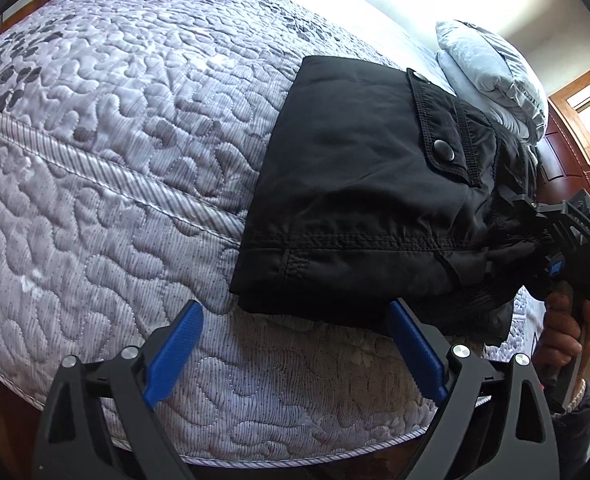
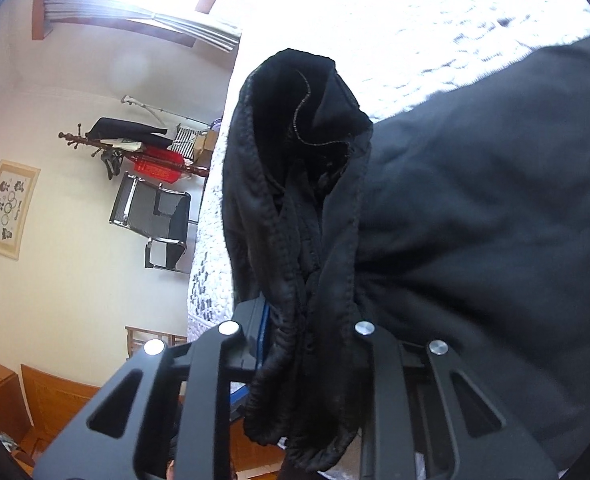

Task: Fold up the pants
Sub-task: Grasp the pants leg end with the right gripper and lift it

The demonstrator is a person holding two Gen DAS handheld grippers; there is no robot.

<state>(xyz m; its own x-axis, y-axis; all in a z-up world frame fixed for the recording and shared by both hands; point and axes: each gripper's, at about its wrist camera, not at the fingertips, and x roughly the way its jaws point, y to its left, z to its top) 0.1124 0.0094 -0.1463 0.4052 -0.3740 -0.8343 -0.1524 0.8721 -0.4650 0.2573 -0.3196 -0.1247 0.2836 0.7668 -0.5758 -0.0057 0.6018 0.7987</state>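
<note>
One pair of black pants [image 1: 359, 184], part-folded on the bed [image 1: 115, 160], is pinched at its bunched end by the right gripper [image 2: 311, 320] for folding over, while the left gripper [image 1: 295, 344] is held wide apart, empty.

pants [image 1: 359, 200]: lie folded on the quilted mattress [image 1: 115, 160], ahead of the left gripper [image 1: 295, 344] and partly between its spread fingers
right gripper [image 2: 307, 320]: at the pants' right end, clamped on a bunched fold of them
pillows [image 1: 491, 72]: on the bed beyond the pants, far right of the left gripper
chair [image 2: 155, 220]: left of the right gripper, beside the bed
</note>
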